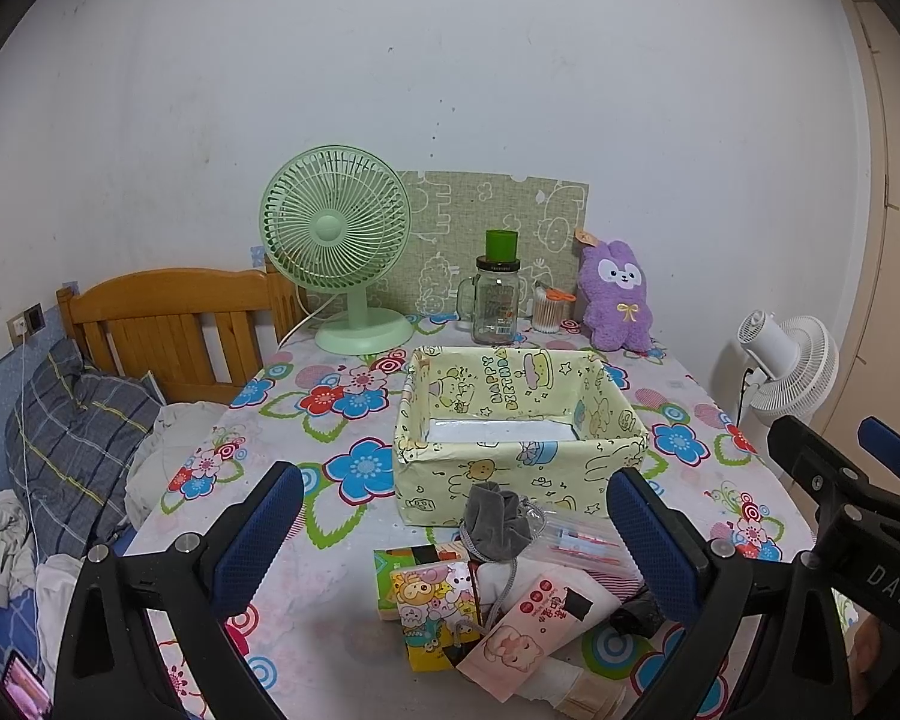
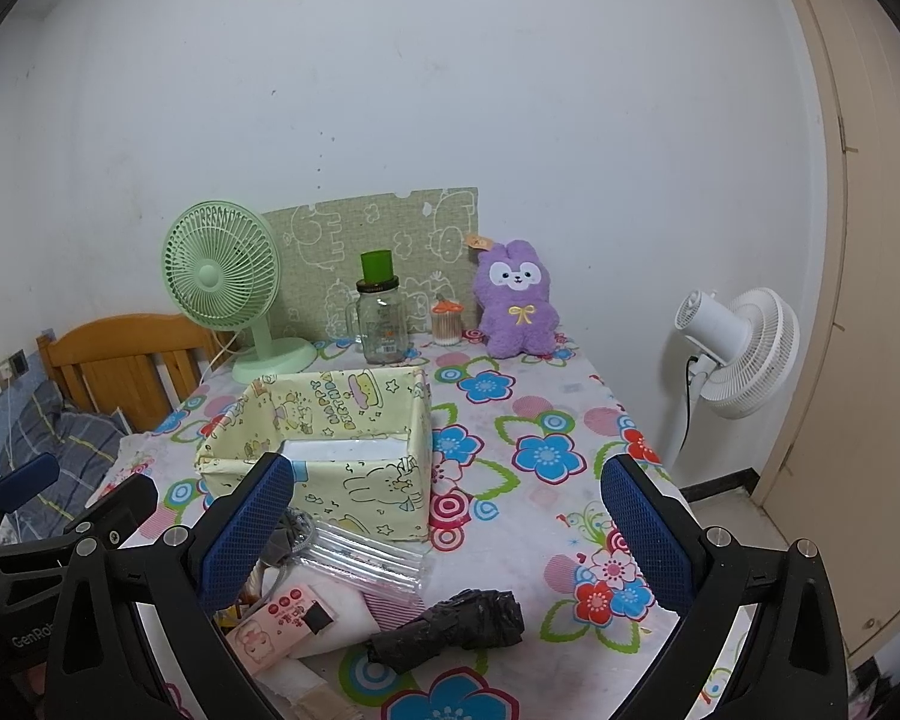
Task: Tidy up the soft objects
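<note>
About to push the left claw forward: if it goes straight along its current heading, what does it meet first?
Most likely the grey pouch on top of the pile, just before the yellow box. The left claw is open and centred on it, though depth is hard to judge.

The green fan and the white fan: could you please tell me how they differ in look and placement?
The green fan stands on the flowered table by the wall, while the white fan stands on a pole beside the table, off its right edge. The green fan faces the camera, showing its front grille; the white fan is turned away, showing its motor housing. Both are round, caged fans, and both have a cord.
</note>
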